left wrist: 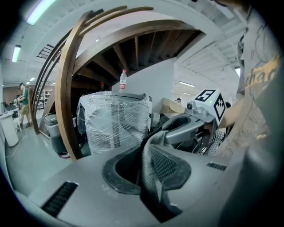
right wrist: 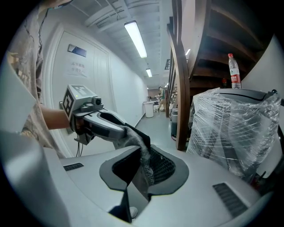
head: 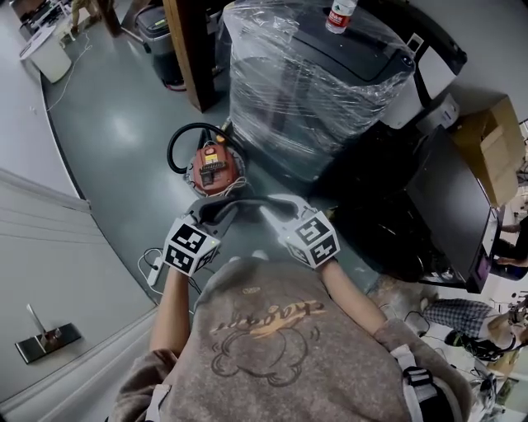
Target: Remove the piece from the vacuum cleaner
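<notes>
The grey fabric piece (head: pixel 241 206) is clamped at one end by the left gripper (left wrist: pixel 153 177) and at the other by the right gripper (right wrist: pixel 141 170). Its full shape is lost in folds. Only in the head view is the red vacuum cleaner (head: pixel 214 169) seen, on the grey floor (head: pixel 115 124) beside a plastic-wrapped machine (head: pixel 305 82).

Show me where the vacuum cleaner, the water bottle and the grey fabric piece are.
vacuum cleaner (head: pixel 213 169), head view, on its red body, down on the floor.
water bottle (head: pixel 339 15), head view, on its red label.
fabric piece (left wrist: pixel 163 166), left gripper view, on its dark mesh face.
</notes>
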Demonstrator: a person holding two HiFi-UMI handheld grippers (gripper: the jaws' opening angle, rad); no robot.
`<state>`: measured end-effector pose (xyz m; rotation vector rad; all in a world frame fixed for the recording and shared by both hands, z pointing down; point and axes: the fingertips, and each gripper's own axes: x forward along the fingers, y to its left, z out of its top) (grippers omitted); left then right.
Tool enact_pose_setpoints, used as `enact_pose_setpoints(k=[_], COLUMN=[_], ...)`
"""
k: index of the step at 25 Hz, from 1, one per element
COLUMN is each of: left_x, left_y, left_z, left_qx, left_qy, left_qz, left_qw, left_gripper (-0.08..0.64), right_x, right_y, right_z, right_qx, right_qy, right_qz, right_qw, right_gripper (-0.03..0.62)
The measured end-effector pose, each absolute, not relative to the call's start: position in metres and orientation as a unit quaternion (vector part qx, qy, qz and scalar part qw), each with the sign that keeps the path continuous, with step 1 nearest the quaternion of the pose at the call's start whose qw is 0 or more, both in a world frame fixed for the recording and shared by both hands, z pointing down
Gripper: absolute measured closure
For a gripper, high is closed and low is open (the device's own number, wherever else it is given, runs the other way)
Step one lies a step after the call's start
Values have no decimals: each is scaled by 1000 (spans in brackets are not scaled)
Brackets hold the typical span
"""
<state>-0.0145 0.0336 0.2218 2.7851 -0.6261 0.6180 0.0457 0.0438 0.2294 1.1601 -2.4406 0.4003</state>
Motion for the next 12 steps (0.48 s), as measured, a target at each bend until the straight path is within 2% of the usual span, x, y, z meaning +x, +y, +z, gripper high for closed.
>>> enact_pose_setpoints(k=[12], left_x=[-17], left_y=[36], left_z=[223], left_qx=[947], left_qy=[-223], left_qz=[198], left_qw=[121], left_gripper=[503], right_x=[45], right_y=[45], right_z=[231], right_qx=[416], right_qy=[-876], right_qz=[154], right_qw=[188], right_gripper=[538])
